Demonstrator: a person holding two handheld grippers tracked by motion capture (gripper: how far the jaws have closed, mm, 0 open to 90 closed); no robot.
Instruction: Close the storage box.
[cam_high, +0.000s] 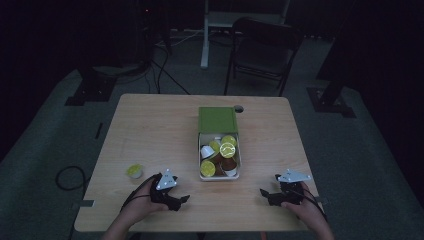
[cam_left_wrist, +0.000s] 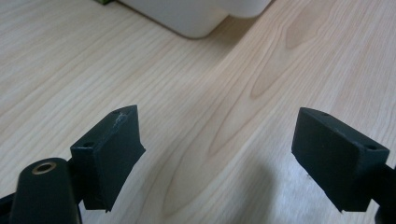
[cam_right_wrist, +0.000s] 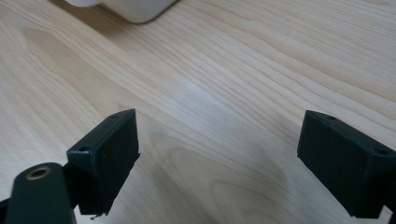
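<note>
While my left tongs (cam_high: 183, 199) and right tongs (cam_high: 263, 192) rest agape and empty on the worktop (cam_high: 150, 130), one light, crushable capsule (cam_high: 134, 171) sits beside my left; I judge its rim the safest hold.

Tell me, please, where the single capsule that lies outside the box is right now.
In the high view, the lone capsule sits on the table near its front left, just left of the left gripper and well left of the white box of capsules.

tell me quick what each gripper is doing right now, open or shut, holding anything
left gripper: open, nothing between its jaws, bare table under it.
right gripper: open, holding nothing, over the table.
</note>
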